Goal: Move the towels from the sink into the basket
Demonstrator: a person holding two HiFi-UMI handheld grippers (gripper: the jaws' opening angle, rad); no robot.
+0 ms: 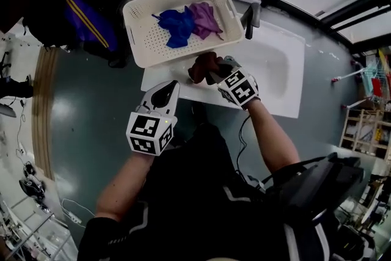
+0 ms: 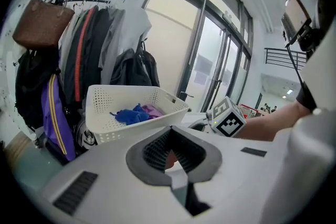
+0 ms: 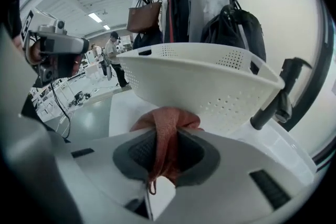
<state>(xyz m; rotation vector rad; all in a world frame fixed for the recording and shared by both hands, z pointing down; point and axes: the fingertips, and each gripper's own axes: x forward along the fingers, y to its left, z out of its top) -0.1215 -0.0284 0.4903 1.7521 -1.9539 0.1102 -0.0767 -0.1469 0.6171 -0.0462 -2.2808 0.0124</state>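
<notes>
A white perforated basket stands at the sink's far left edge. In it lie a blue towel and a purple towel. My right gripper is shut on a reddish-brown towel, held in the air just in front of the basket's near wall. Part of the towel bunches beyond the jaws and an end hangs below them. My left gripper is raised to the left of it, shut with nothing in it.
The white sink stretches to the right, with a dark faucet beside the basket. Coats, a brown bag and backpacks hang on a rack behind the basket. Glass doors stand beyond it. People stand far off in the room.
</notes>
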